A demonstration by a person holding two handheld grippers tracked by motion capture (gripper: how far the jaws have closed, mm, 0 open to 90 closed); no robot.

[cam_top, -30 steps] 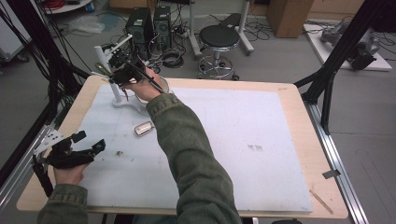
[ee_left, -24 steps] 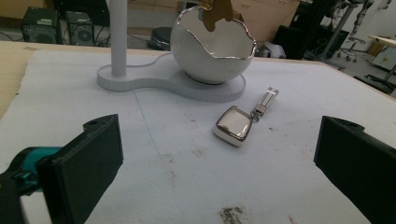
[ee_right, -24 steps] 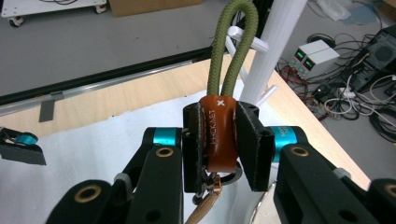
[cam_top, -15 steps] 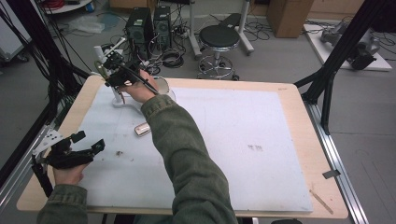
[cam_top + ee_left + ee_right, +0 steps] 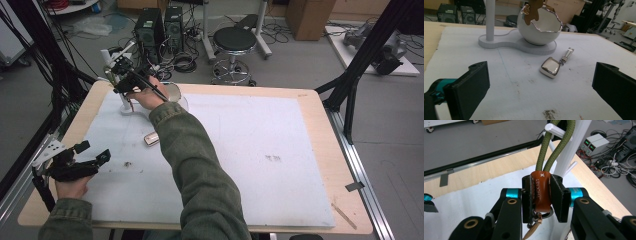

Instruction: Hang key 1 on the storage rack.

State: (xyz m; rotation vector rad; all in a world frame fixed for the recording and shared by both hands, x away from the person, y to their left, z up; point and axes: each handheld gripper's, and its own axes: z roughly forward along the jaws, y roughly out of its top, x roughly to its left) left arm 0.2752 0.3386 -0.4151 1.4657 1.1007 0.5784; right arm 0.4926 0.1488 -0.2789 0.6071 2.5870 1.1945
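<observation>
My right gripper [image 5: 541, 181] is shut on an orange-brown leather sleeve [image 5: 541, 195] of a key fob. The fob's green rope loop [image 5: 549, 147] rises from it to a white peg [image 5: 554, 128] on the white stand's post [image 5: 571, 150]. In the high view this gripper [image 5: 120, 70] is held at the top of the stand [image 5: 125, 107], at the table's far left. My left gripper [image 5: 541, 100] stands open low over the white mat, near the table's front left [image 5: 92, 159]. Ahead of it lies a square silver key fob [image 5: 550, 66].
A white bowl with a jagged silver rim [image 5: 540, 27] sits on the stand's base [image 5: 506, 41], with a brown charm [image 5: 532, 11] hanging at its edge. The white mat [image 5: 260, 150] covers most of the wooden table. Black frame posts [image 5: 350, 85] stand at the table's sides.
My right hand has shifted slightly left toward the stand's post, still gripping the orange fob. The left hand has stayed put.
</observation>
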